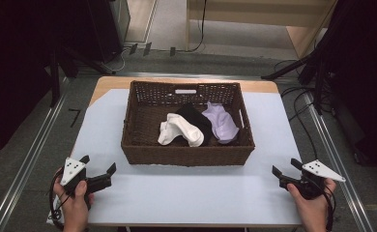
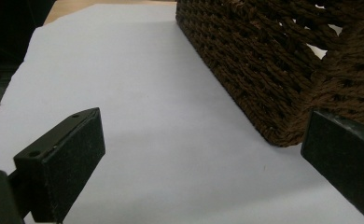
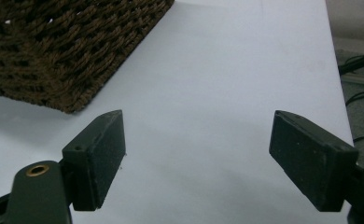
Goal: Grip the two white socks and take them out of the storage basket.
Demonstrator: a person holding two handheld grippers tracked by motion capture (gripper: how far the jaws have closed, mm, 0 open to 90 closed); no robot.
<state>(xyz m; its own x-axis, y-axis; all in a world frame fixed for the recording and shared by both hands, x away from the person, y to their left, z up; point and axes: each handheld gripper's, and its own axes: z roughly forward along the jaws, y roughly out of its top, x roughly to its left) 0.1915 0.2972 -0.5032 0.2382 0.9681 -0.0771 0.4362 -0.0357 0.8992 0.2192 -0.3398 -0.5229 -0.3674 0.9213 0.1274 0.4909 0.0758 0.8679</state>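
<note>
- Gaping wide with nothing between their jaws, the left tongs (image 1: 98,166) sit at the near-left of the white desk (image 1: 186,188).
- Right tongs (image 1: 287,170), near-right, equally wide and unloaded.
- Between and beyond them stands a brown wicker basket (image 1: 143,145).
- Inside: white sock (image 1: 179,130), black garment (image 1: 196,118), and a lilac cloth (image 1: 220,123), possibly a sock.
</note>
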